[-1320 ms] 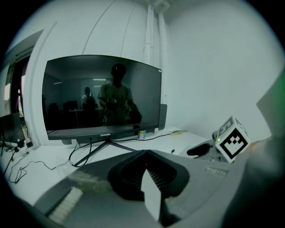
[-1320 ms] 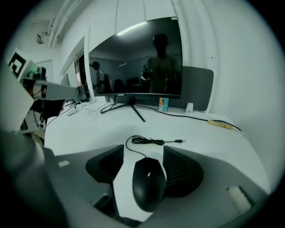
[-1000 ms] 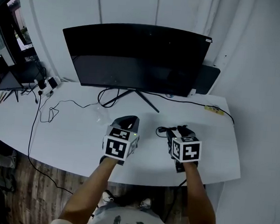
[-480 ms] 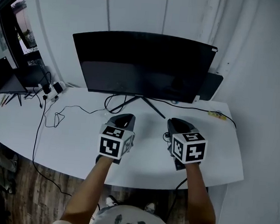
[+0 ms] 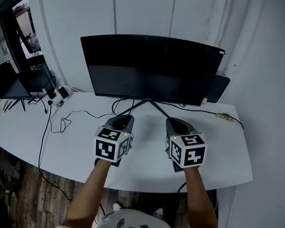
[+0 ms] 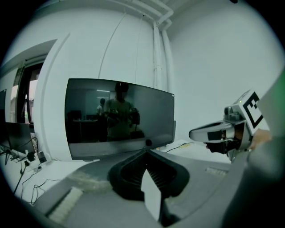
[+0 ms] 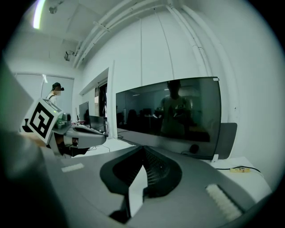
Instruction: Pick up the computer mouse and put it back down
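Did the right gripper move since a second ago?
Yes. The right gripper has moved forward across the desk and now sits nearer the monitor stand than before.

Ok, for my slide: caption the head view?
Left gripper and right gripper, both shut, over a white desk before a monitor.

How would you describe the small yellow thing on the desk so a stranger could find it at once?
Start at the big curved black monitor on the white desk. From under its right end a thin black cable runs toward the desk's back right corner. The small yellow thing lies along that cable near the corner, the only brightly coloured item on that side.
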Demonstrator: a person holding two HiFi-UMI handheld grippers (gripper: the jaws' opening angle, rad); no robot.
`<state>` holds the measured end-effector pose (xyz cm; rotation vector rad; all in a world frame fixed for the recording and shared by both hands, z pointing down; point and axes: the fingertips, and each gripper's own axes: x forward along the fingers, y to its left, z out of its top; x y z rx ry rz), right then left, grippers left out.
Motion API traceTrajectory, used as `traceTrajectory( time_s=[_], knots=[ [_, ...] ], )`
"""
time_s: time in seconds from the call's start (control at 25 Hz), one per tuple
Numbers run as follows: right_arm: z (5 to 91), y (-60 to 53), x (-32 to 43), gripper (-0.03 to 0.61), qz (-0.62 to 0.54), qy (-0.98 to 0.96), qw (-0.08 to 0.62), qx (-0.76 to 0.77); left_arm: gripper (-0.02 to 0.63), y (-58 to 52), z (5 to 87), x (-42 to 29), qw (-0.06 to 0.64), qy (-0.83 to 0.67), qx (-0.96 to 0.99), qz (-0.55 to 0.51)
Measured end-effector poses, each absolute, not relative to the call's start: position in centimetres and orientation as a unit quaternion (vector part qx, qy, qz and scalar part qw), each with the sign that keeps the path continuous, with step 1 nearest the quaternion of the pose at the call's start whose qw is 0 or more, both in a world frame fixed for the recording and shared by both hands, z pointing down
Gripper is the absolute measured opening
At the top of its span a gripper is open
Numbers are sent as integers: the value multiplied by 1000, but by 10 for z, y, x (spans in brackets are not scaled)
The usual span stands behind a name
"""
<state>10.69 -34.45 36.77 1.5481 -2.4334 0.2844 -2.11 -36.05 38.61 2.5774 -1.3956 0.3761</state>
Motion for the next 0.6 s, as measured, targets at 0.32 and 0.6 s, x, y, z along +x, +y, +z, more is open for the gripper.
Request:
traceTrajectory(
  time_s=[0.32,0.6],
  knots=[
    [364,-341,100,0,90,-837,122,526,-2,-357,381,-29,92,-479,864,126],
    [361,-341,100,-2,86,-840,124,521,-2,-355,381,-29,94,-483,861,125]
  ],
)
